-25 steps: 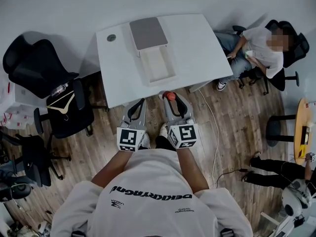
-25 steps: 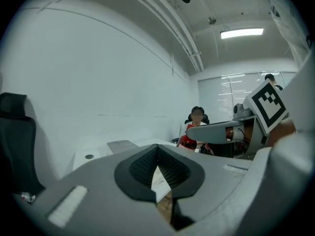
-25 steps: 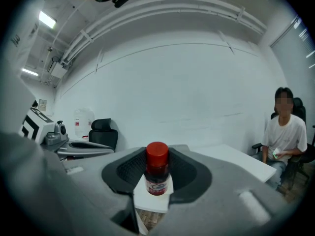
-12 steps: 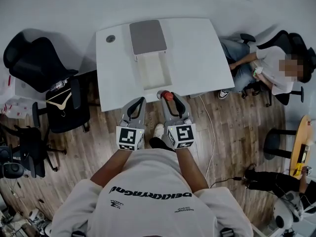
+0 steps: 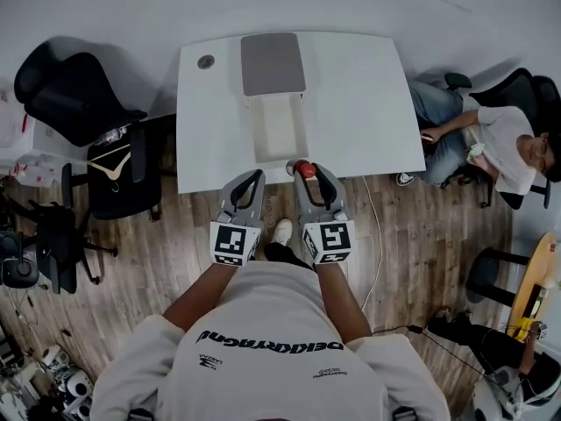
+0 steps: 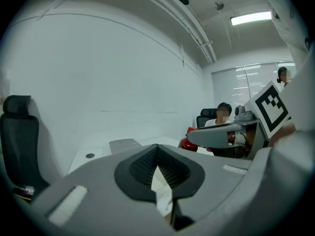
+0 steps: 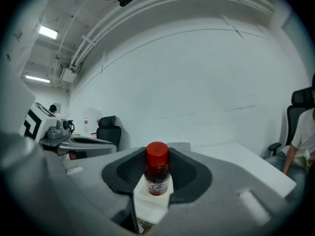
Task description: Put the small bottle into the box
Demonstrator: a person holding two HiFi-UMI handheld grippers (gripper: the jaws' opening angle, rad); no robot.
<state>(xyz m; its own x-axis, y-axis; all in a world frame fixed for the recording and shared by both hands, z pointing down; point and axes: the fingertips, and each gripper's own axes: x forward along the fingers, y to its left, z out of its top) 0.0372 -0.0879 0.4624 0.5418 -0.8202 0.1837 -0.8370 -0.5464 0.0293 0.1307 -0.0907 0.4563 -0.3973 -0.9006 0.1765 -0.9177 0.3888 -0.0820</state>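
Note:
A small bottle (image 7: 157, 173) with a red cap (image 5: 302, 168) stands upright between the pads of my right gripper (image 7: 157, 183), which is shut on it. In the head view the right gripper (image 5: 305, 175) hangs at the front edge of the white table (image 5: 368, 103), just short of the box. The box is a white open tray (image 5: 278, 128) with a grey lid (image 5: 273, 64) lying flat behind it. My left gripper (image 5: 253, 177) is beside the right one, shut and holding nothing; its pads (image 6: 170, 168) meet at the tip in the left gripper view.
Black office chairs (image 5: 79, 95) stand left of the table, one with a wooden hanger (image 5: 110, 169). A seated person (image 5: 491, 147) is at the right. A cable (image 5: 379, 226) runs over the wooden floor. A round grommet (image 5: 206, 61) sits in the table's far left corner.
Both grippers have moved forward together to the table's front edge, the bottle still in the right one. The box now lies closer ahead of them.

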